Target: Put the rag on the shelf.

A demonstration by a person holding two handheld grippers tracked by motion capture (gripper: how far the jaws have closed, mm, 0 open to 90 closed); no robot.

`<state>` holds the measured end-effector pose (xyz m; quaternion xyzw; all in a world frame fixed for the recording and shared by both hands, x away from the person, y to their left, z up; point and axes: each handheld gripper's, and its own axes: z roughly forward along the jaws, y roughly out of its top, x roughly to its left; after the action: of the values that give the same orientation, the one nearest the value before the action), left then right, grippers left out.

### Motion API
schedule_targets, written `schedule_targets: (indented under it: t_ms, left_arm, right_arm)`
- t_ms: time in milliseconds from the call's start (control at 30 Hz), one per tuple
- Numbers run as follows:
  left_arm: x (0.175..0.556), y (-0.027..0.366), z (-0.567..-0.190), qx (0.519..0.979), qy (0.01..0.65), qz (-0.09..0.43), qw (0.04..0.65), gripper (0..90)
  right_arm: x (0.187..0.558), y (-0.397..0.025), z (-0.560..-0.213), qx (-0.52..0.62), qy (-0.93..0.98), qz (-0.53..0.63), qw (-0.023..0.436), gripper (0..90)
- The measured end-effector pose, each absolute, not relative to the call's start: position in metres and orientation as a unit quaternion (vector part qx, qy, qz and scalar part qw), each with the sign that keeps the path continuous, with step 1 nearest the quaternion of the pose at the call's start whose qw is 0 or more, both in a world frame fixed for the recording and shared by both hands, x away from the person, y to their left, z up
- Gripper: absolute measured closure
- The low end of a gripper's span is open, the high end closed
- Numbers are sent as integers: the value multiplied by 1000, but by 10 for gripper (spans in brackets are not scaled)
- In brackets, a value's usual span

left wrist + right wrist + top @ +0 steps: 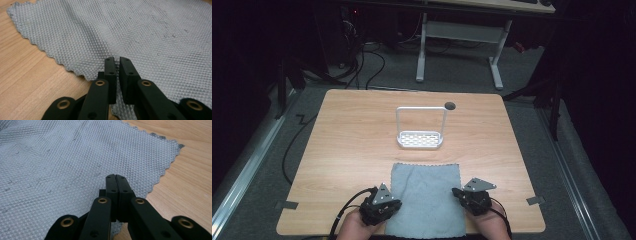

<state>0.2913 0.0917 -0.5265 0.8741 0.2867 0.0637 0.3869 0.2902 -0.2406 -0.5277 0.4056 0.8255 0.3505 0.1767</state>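
A grey waffle-weave cloth (426, 197) lies flat on the wooden table (352, 140) near its front edge. My left gripper (393, 202) rests at the cloth's left edge, held in a hand. In the left gripper view its jaws (117, 60) stand together over the cloth (130, 32) with only a thin slit between them and nothing seen in it. My right gripper (458, 193) sits at the cloth's right edge. In the right gripper view its jaws (115, 177) are pressed together above the cloth (62, 162), near its scalloped edge.
A white wire rack (420, 127) with a perforated base and a tall handle stands at the table's middle, beyond the cloth. A round hole (450, 106) marks the tabletop behind it. Grey tape pieces (287, 204) (535, 200) lie near the front corners.
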Motion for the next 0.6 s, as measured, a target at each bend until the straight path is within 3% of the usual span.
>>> schedule_targets:
  t_ms: [300, 500, 600]
  left_arm:
    - [333, 114, -520, 824, 370, 123, 412, 590]
    - [385, 88, -524, 822, 395, 142, 384, 554]
    - [393, 80, -527, 823, 405, 142, 371, 579]
  right_arm:
    - [292, -256, -517, 419, 799, 389, 184, 742]
    - [295, -266, -516, 437, 785, 397, 188, 728]
    - [295, -268, -515, 441, 780, 401, 188, 717]
